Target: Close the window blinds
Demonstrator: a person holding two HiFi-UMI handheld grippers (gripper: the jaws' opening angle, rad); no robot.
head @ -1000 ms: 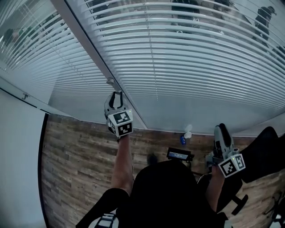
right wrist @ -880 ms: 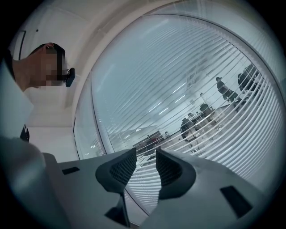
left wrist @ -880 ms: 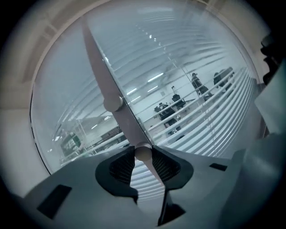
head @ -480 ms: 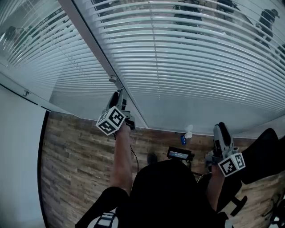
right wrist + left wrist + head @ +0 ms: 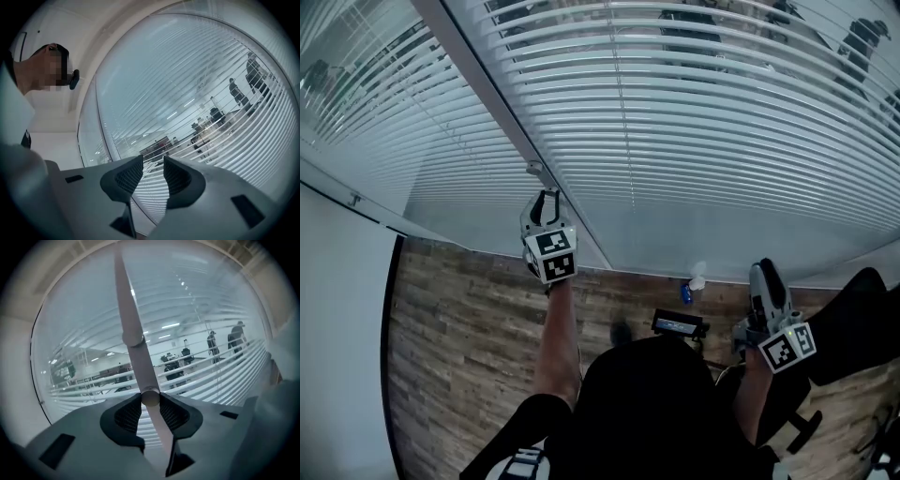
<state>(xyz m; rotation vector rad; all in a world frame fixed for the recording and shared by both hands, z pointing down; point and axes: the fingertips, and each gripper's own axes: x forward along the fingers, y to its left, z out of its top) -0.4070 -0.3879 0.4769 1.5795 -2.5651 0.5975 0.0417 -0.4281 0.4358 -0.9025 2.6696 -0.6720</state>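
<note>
Left claw [image 5: 151, 403]: just closed, clamped on wand [image 5: 132, 324] running toward 12 o'clock. Right claw [image 5: 153, 171], 4 o'clock: narrow gap, empty. Blinds [image 5: 722, 141]: slats part-open.

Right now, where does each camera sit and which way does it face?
Head view: on the person's head, facing steeply down at blinds and floor; shows forearms, left hand-held gripper, right hand-held gripper.
Left gripper view: rides that gripper, faces the blinds; its jaws, just closing, grip the wand.
Right gripper view: rides that gripper, faces the blinds; jaws apart, empty.
All share the blinds.
</note>
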